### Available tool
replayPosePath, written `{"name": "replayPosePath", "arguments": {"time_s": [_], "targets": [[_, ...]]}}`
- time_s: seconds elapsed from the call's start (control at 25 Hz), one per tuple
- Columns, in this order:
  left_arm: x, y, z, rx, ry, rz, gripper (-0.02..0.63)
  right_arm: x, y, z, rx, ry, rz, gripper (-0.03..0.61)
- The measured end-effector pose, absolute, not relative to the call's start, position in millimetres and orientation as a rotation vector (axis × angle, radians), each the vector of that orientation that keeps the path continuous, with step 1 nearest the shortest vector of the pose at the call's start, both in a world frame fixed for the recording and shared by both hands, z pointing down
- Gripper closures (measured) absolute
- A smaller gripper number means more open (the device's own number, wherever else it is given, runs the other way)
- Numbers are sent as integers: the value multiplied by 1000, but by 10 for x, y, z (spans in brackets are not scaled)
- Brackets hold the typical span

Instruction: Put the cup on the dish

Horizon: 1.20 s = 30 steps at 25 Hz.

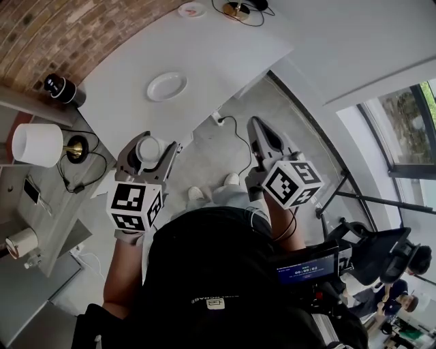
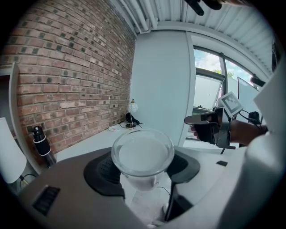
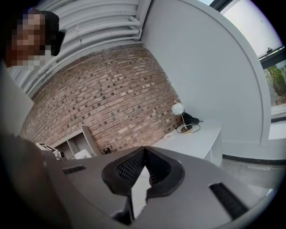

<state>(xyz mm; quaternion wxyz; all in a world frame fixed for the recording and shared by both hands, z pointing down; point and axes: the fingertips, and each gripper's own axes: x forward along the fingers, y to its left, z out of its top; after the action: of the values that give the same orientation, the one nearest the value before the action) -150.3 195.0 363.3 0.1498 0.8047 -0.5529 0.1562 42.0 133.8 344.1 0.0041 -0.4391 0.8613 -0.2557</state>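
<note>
A clear, frosted cup (image 1: 148, 148) sits between the jaws of my left gripper (image 1: 150, 145), which is shut on it and held above the floor just off the white table's near edge. In the left gripper view the cup (image 2: 142, 156) fills the gap between the dark pads (image 2: 105, 172), rim toward the camera. The white dish (image 1: 167, 86) lies on the white table (image 1: 225, 54), farther ahead of the cup. My right gripper (image 1: 260, 127) hangs over the grey floor to the right, shut and holding nothing; its pads (image 3: 129, 167) meet at the tips (image 3: 144, 154).
A white-shaded lamp (image 1: 37, 144) and a black bottle (image 1: 60, 88) stand on the grey shelf at left. A small pink dish (image 1: 192, 9) and a globe lamp's base (image 1: 238, 9) sit at the table's far end. A cable (image 1: 238, 140) trails on the floor.
</note>
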Motion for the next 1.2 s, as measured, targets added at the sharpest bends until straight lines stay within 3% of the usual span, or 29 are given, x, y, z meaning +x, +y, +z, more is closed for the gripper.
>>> {"name": "replayPosePath", "arguments": {"time_s": [0.44, 1.2], "targets": [[-1469, 1848, 3785, 2258, -1601, 478, 347, 465, 1165, 3613, -1350, 2699, -849, 575], [-1009, 713, 3818, 2134, -1665, 486, 347, 852, -282, 3727, -1230, 2742, -934, 577]]}}
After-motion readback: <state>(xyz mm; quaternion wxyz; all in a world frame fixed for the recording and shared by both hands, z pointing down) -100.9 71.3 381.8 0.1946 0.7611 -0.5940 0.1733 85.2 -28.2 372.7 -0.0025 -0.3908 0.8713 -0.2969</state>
